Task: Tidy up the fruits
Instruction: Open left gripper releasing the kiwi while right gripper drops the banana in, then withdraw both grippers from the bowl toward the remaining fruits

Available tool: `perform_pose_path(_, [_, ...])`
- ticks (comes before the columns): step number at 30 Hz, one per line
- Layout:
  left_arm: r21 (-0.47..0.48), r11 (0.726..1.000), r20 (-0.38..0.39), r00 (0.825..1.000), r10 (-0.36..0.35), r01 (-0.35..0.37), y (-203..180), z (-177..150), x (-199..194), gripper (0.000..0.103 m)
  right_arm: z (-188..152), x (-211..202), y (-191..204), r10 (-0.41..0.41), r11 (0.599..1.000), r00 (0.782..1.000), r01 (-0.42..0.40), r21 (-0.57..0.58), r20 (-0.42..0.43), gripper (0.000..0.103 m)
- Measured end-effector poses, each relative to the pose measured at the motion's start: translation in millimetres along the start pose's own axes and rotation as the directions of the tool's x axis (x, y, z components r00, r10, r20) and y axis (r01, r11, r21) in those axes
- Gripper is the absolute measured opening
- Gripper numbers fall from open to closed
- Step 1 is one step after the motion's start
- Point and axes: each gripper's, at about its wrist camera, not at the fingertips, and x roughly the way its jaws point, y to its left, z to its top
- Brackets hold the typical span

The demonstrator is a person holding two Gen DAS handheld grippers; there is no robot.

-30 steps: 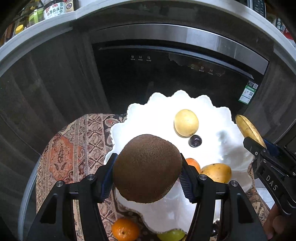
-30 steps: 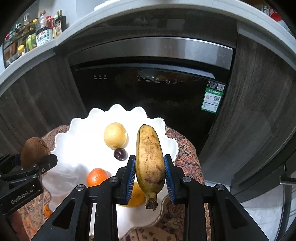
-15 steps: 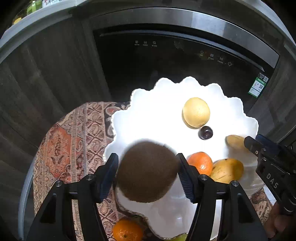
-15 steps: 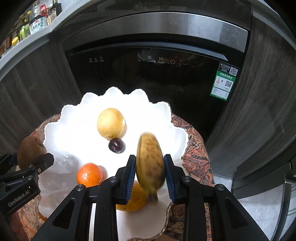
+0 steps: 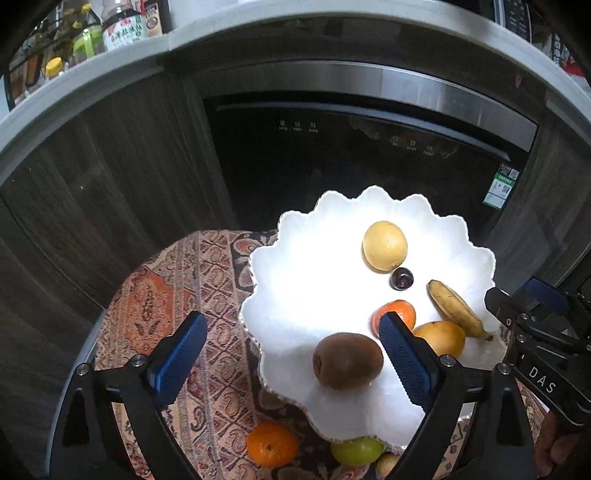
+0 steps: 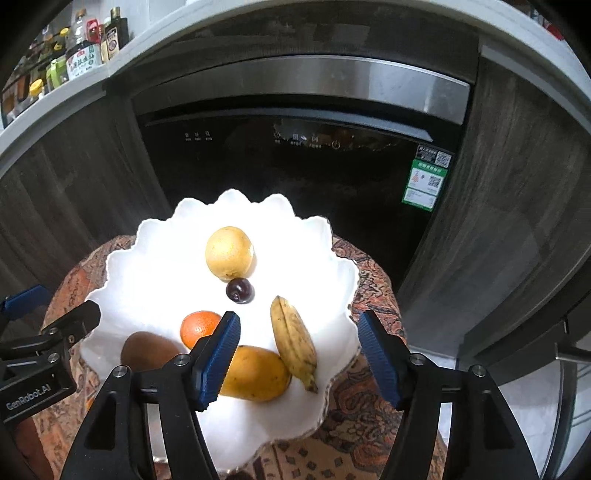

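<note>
A white scalloped plate (image 5: 314, 280) (image 6: 155, 280) sits on a patterned cloth. On it lie a brown kiwi (image 5: 347, 360) (image 6: 147, 354), a banana (image 5: 456, 310) (image 6: 293, 343), a yellow round fruit (image 5: 385, 245) (image 6: 229, 252), a dark plum (image 5: 402, 278) (image 6: 240, 290), an orange (image 5: 400, 313) (image 6: 197, 326) and a mango (image 5: 441, 336) (image 6: 255, 373). My left gripper (image 5: 288, 354) is open above the kiwi, empty. My right gripper (image 6: 299, 354) is open above the banana, empty.
On the cloth (image 5: 166, 314) in front of the plate lie an orange (image 5: 272, 443) and a green fruit (image 5: 356, 450). A dark oven front (image 5: 351, 155) stands close behind the small table. Bottles (image 5: 122, 26) stand on the counter above.
Both grippers lowered to the plate and opened. The kiwi now rests on the plate's near side and the banana on its right side. Both grippers have lifted back.
</note>
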Motion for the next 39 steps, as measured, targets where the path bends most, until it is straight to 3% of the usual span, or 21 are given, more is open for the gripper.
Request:
perform_pose_path(17, [-0.028, 0.999, 0.061, 0.998, 0.023, -0.021, 19.3, -20.3, -64.1, 0.099, -14.8, -61.6, 20.5, -0.001, 1.0, 0.999, 0.002, -0.026, 0.054, 0.067])
perform_pose_path(39, [-0.038, 0.997, 0.054, 0.996, 0.065, -0.063, 48.0, -71.5, -86.2, 0.099, -56.3, -80.8, 48.5, 0.003, 0.998, 0.999, -0.001, -0.061, 0.034, 0.067])
